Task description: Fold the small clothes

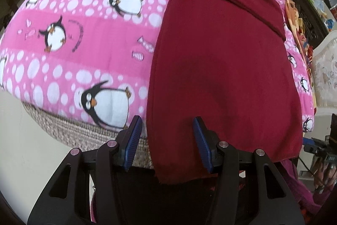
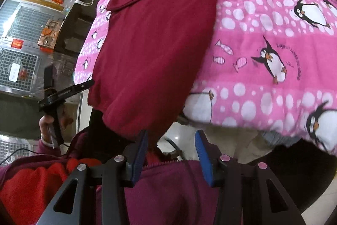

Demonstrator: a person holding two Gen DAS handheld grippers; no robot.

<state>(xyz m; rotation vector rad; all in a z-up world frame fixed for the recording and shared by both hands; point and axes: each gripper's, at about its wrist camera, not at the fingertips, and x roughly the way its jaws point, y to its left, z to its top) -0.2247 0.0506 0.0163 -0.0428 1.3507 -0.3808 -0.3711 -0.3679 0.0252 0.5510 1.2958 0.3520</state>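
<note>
A: Where is your dark red shirt [image 1: 223, 69]?

B: It lies on the pink penguin blanket [image 1: 88, 39], from 12 o'clock down to 6, with its bottom edge hanging off the bed.

A: And your grippers?

B: Your left gripper [image 1: 166, 140] is spread wide, holding nothing. Your right gripper [image 2: 170, 156] is spread too, below the shirt's hem.
</note>
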